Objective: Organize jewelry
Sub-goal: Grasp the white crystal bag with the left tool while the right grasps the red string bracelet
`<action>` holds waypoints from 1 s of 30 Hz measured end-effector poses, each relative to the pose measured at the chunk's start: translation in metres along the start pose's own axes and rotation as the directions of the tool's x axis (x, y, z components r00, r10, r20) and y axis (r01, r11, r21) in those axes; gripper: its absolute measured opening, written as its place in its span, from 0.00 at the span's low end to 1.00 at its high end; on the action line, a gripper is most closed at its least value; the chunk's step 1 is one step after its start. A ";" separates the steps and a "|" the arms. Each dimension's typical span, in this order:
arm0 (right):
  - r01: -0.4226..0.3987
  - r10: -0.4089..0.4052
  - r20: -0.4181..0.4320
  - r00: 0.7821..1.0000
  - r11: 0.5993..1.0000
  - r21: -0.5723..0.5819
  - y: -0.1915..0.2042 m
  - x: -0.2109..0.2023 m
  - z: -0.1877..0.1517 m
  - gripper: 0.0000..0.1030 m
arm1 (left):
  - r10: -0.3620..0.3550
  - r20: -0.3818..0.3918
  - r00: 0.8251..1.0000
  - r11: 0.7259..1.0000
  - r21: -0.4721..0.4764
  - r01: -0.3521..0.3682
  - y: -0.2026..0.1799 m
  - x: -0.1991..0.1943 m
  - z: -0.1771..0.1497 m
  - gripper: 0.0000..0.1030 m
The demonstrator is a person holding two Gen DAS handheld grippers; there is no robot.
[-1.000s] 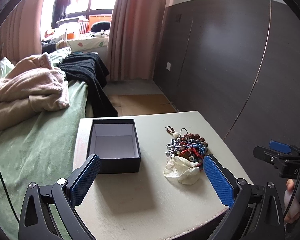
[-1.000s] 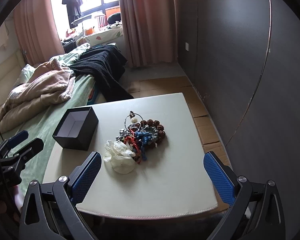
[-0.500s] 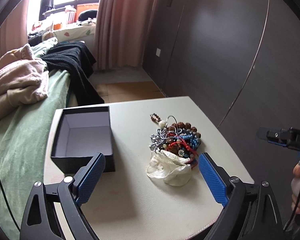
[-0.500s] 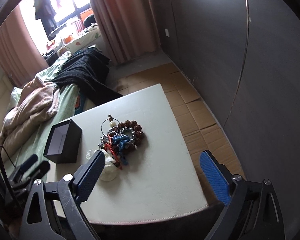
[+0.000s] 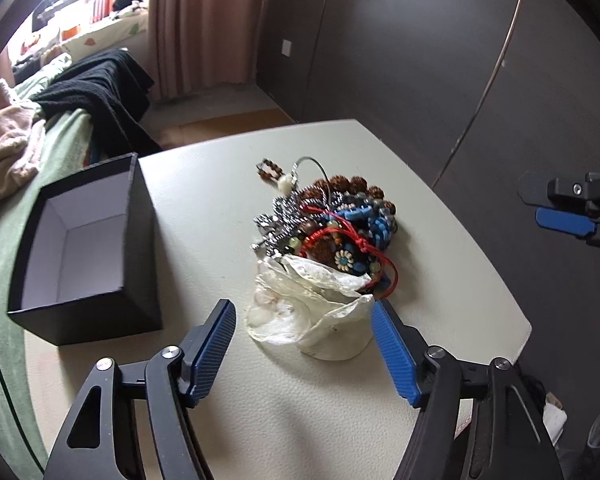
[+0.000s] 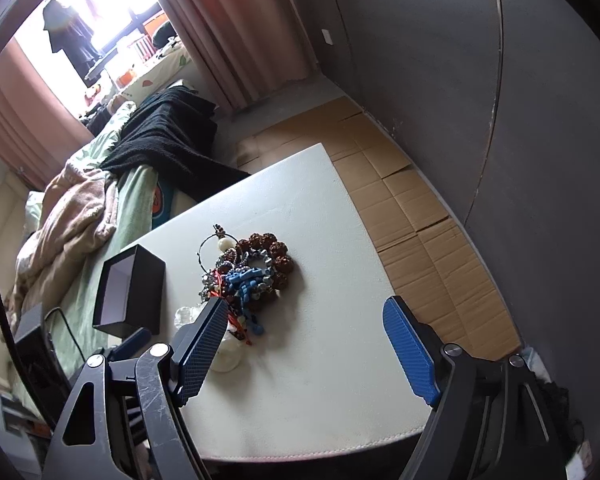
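My left gripper [image 5: 302, 344] hung low over the near part of the worktop [image 5: 204, 200], its fingers [image 5: 214, 344] spread wide and holding nothing. The jewelry pile [image 5: 332, 224] lay straight ahead of it, a tangle of beads, cord and chain heaped in the middle of the worktop, with a crumpled pale pouch [image 5: 312, 312] on the near end, sitting right in the gap between my two fingers. The heap ran lengthwise away from me, pouch nearest, the wire hoop [image 5: 310, 168] and brown beads farthest. The open black box [image 5: 88, 248] stood to the left of the pile, apart from it, empty inside, close to the worktop's left edge by the bed [image 5: 4, 216].

My right gripper [image 6: 306, 344] was farther back and higher, fingers likewise spread and empty, with the pile ahead and to its left. So I judged the left hand the nearer one for the first pick.

Bare worktop separated pile and box, enough for a short sideways carry. Right of the pile the surface was open up to the edge, beyond which the floor dropped away. The tangle looked likely to drag several pieces along together.
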State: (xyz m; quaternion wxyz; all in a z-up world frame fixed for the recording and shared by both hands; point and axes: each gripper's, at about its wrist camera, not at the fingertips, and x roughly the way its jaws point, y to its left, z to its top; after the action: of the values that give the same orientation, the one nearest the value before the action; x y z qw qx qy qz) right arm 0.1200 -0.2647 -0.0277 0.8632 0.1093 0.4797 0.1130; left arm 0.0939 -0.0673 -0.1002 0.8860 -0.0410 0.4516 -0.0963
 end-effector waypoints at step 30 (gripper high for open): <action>0.020 -0.051 -0.198 0.979 0.988 -0.155 0.060 0.098 -0.021 0.34 | 0.009 0.164 0.986 0.993 -0.122 0.012 0.056 -0.065 0.010 0.03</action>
State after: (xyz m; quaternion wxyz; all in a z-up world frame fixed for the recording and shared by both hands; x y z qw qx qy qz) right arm 0.1467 -0.1769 -0.0997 0.8179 0.0224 0.5566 0.1444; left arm 0.0720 0.0003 -0.0523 0.9161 -0.1033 0.3819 -0.0655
